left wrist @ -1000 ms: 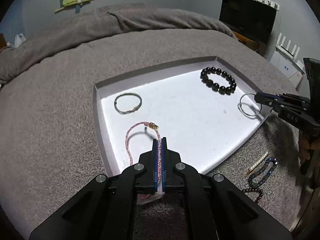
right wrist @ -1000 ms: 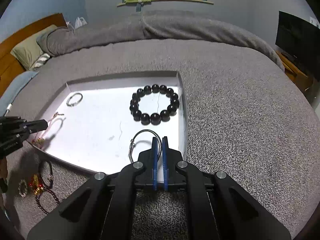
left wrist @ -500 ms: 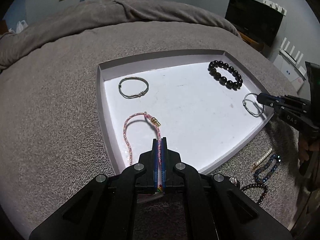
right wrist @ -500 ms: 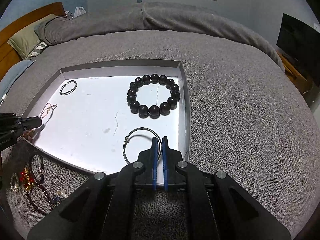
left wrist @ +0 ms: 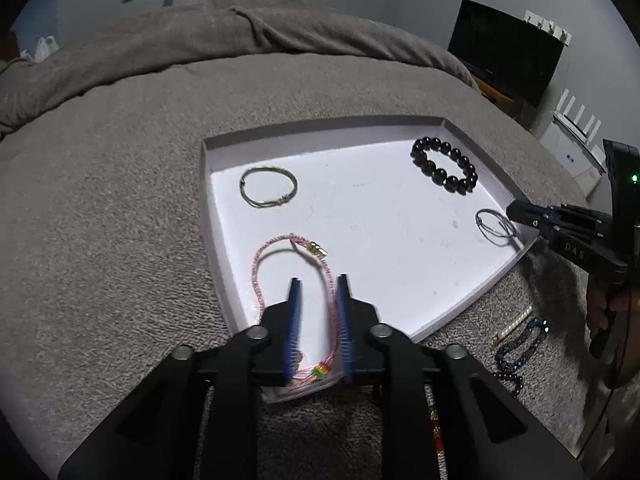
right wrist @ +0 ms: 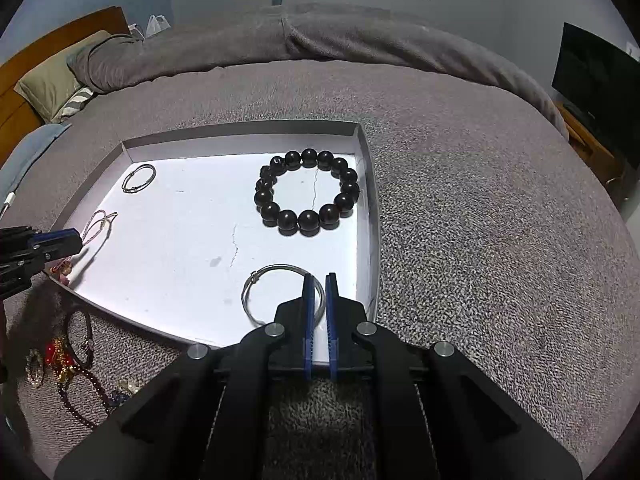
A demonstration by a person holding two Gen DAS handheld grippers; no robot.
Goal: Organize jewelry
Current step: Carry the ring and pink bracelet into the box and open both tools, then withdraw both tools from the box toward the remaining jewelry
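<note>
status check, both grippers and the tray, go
Left gripper opening, pink bracelet between its fingers. Right gripper shut on silver bangle. Both pieces over white tray. Nothing in the way.

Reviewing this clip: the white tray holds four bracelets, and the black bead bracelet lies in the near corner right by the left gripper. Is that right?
Not quite. The white tray does hold four bracelets, but the black bead bracelet lies at the far right corner. By the left gripper, whose jaws are opening, is the pink beaded bracelet. The left wrist view shows this.
</note>
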